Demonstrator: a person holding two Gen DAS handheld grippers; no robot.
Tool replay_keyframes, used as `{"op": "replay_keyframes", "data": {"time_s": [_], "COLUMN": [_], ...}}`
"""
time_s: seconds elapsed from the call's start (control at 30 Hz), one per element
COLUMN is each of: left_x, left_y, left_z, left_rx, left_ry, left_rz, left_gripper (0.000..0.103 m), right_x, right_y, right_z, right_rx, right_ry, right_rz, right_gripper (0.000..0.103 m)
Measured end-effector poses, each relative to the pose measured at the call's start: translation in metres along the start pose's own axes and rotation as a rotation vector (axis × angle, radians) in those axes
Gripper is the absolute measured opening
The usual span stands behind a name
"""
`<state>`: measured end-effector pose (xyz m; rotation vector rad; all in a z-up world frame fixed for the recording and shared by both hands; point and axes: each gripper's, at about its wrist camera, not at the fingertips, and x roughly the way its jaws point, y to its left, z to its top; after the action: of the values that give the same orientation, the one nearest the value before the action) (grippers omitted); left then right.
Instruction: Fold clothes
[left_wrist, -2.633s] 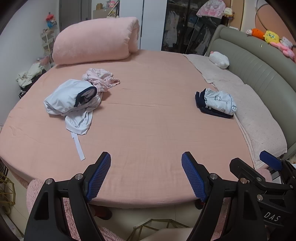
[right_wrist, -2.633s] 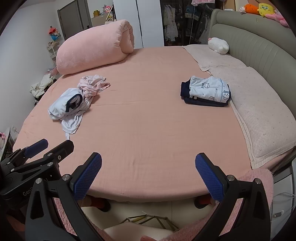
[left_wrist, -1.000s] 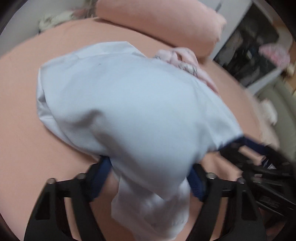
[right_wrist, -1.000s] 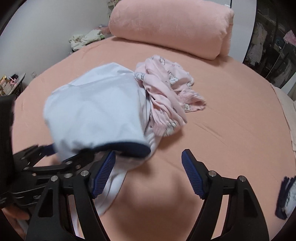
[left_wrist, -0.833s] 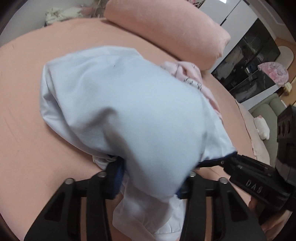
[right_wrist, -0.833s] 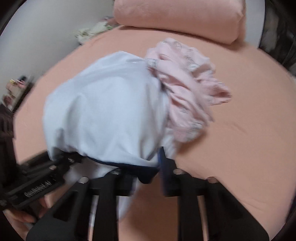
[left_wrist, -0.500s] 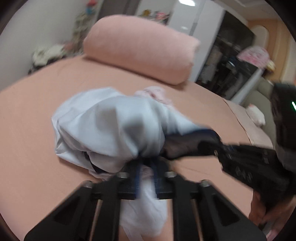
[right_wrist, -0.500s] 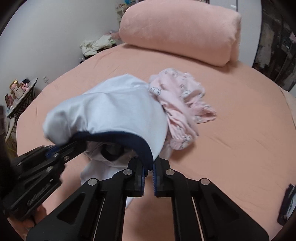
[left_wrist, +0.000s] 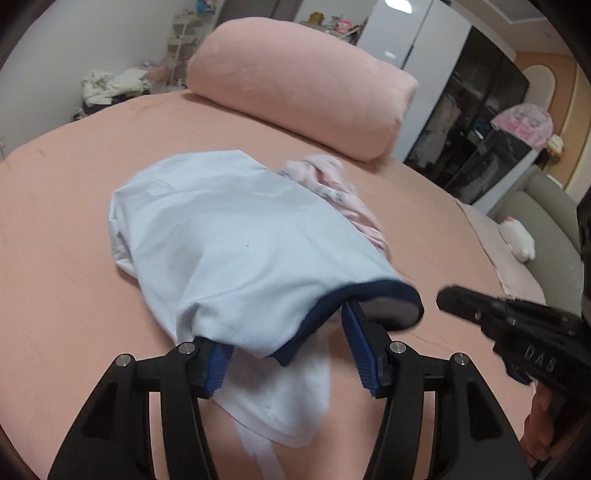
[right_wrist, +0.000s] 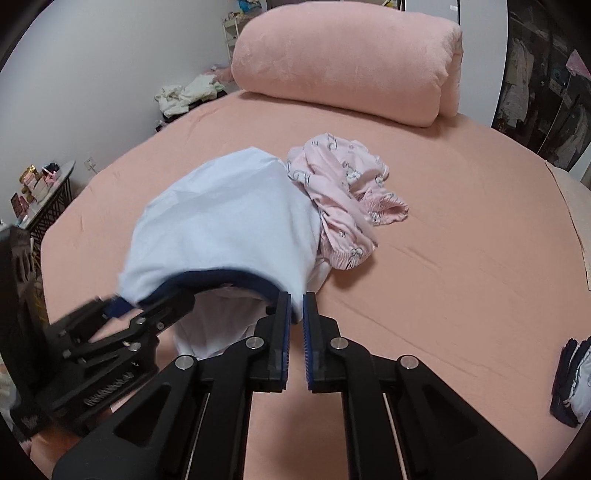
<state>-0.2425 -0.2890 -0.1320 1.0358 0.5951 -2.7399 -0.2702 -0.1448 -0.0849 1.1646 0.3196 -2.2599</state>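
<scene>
With the right gripper (right_wrist: 294, 314) nearly closed on the white shirt's (right_wrist: 229, 221) navy hem and the left gripper (left_wrist: 284, 354) spread wide beneath it, the pink garment (right_wrist: 343, 192) touching alongside may drag along.

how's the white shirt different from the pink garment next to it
The white shirt is plain with a navy trim; the pink garment carries a small print. The right hand-held gripper pinches the shirt's trim and lifts it, while the pink garment lies untouched in a crumpled heap. Both sit unfolded on the pink bed.
</scene>
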Motion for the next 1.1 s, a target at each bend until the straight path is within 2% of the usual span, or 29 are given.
{"op": "replay_keyframes", "data": {"time_s": [0.07, 0.13, 0.23, 0.37, 0.43, 0.5, 0.63, 0.67, 0.77, 0.87, 0.9, 1.0, 1.03, 1.07, 1.1], "left_x": [0.007, 0.017, 0.025, 0.020, 0.017, 0.013, 0.006, 0.003, -0.013, -0.027, -0.028, -0.010, -0.007, -0.006, -0.004], "left_y": [-0.001, 0.000, 0.011, 0.034, 0.044, 0.053, 0.057, 0.059, 0.065, 0.068, 0.070, 0.066, 0.063, 0.060, 0.056], "left_z": [0.002, 0.004, 0.011, 0.022, 0.022, 0.021, 0.021, 0.021, 0.023, 0.025, 0.025, 0.023, 0.022, 0.022, 0.021], "left_rx": [0.067, 0.124, 0.138, 0.054, 0.018, -0.010, -0.040, -0.060, -0.125, -0.162, -0.172, -0.148, -0.135, -0.121, -0.108], "left_ry": [0.017, 0.042, 0.036, 0.017, 0.020, 0.017, -0.014, -0.033, -0.112, -0.187, -0.192, -0.111, -0.102, -0.102, -0.102], "left_rz": [0.056, 0.118, 0.185, 0.195, 0.177, 0.165, 0.177, 0.164, 0.111, 0.110, 0.108, 0.085, 0.082, 0.080, 0.078], "left_gripper": [0.058, 0.058, 0.058, 0.058, 0.058, 0.058, 0.058, 0.058, 0.052, 0.052, 0.052, 0.050, 0.044, 0.017, 0.007], "right_x": [0.016, 0.030, 0.047, 0.058, 0.050, 0.043, 0.063, 0.070, 0.081, 0.061, 0.057, 0.073, 0.084, 0.094, 0.099], "right_y": [-0.001, -0.003, 0.003, 0.019, 0.029, 0.040, 0.058, 0.056, 0.037, 0.012, 0.009, 0.013, 0.014, 0.014, 0.014], "right_z": [0.001, -0.003, -0.010, -0.008, -0.007, -0.008, -0.009, -0.007, 0.000, 0.007, 0.009, 0.019, 0.020, 0.020, 0.020], "right_rx": [0.004, 0.010, 0.010, 0.003, 0.006, -0.008, -0.076, -0.058, 0.049, 0.219, 0.229, 0.152, 0.129, 0.125, 0.133], "right_ry": [0.028, 0.056, 0.094, 0.119, 0.086, 0.046, 0.057, 0.057, 0.028, -0.089, -0.111, -0.048, -0.007, 0.033, 0.055], "right_rz": [-0.006, 0.018, 0.049, 0.103, 0.133, 0.159, 0.049, 0.011, -0.098, -0.087, -0.090, -0.069, -0.044, -0.012, 0.013], "right_gripper": [0.034, 0.035, 0.041, 0.043, 0.048, 0.065, 0.067, 0.064, 0.045, 0.044, 0.044, 0.044, 0.043, 0.029, 0.009]}}
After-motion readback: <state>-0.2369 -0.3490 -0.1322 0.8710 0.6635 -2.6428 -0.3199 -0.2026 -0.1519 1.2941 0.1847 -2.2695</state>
